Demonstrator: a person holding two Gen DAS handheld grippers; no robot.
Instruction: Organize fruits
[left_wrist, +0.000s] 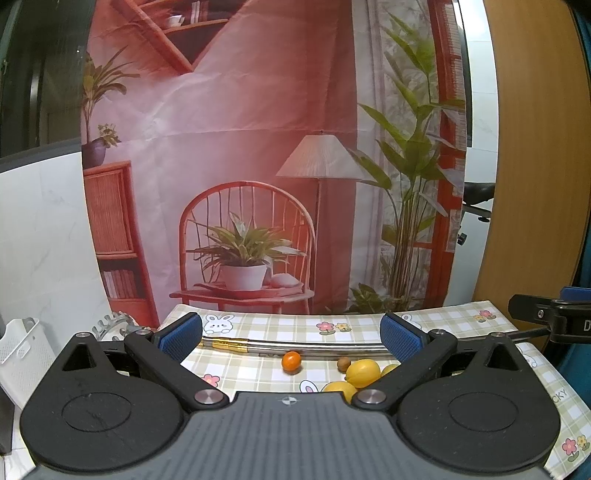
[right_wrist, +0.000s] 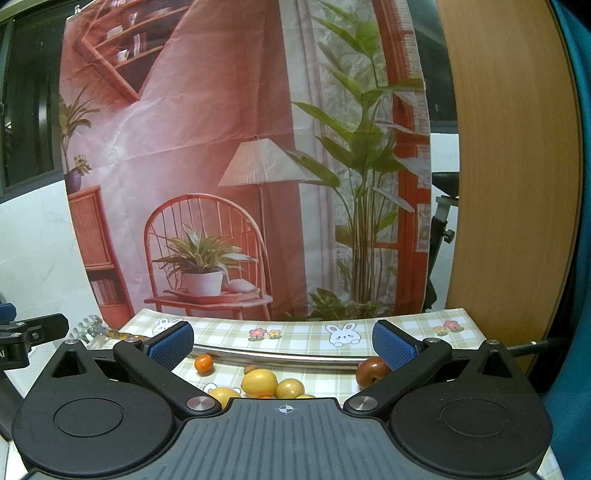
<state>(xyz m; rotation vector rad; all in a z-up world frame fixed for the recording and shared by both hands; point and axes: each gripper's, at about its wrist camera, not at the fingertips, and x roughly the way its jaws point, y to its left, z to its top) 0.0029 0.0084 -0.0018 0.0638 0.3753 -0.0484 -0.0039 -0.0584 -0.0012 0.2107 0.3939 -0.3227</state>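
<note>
Fruits: a loose cluster lies on the checked tablecloth (right_wrist: 303, 341), just in front of a long metal rod (right_wrist: 280, 356) that runs across the table.
Members: a small orange fruit (right_wrist: 204, 363) sits apart to the left; a small brown nut-like piece (right_wrist: 251, 369) lies near the rod; a large yellow fruit (right_wrist: 259, 382) and a smaller yellow one (right_wrist: 290, 388) sit side by side; a reddish-brown fruit (right_wrist: 370, 369) lies furthest right.
Hidden: more yellow fruit pokes out from under the tool bodies, so the count is unsure.
Left gripper (left_wrist: 291, 338): blue pads spread wide, nothing between them, held above the small orange fruit (left_wrist: 291, 361).
Right gripper (right_wrist: 282, 341): also spread wide and empty, above the yellow pair; its right pad overlaps the reddish-brown fruit in view, though contact cannot be told.
Handling: all look light, round and smooth-skinned, so likely to roll or squirt out; the yellow ones may bruise.
Hold: across the widest middle, pads on opposite sides, closing gently.
Destination: none clearly visible; a white basket (left_wrist: 22, 354) stands off the table's left edge.
</note>
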